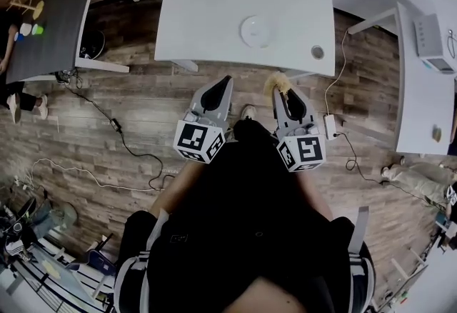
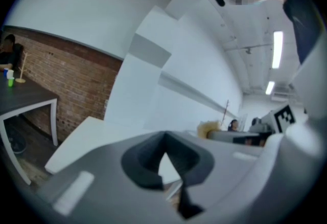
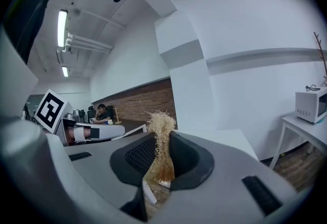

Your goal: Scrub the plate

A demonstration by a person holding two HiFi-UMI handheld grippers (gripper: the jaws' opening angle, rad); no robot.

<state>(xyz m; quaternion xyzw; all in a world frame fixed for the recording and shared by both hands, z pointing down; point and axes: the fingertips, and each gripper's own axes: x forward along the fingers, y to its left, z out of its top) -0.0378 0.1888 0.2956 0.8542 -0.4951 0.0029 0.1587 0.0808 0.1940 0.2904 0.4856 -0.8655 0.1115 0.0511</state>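
Standing back from the white counter [image 1: 207, 4], scrubber [image 1: 275, 81] in grip.
The left tool [image 1: 227, 80] is closed tight with nothing between its jaws, over the wood floor [image 1: 143, 111]. The white plate [image 1: 257, 31] lies on the counter ahead, well apart from both tools. The right tool [image 1: 285, 93] is clamped on the tan, straw-like scrubber, its tuft poking past the jaws.

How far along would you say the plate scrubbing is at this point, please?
Done: the right gripper is shut on the straw scrubber. In hand: nothing more; the left gripper is shut, empty. Left: the plate sits on the white table, apart from both grippers.
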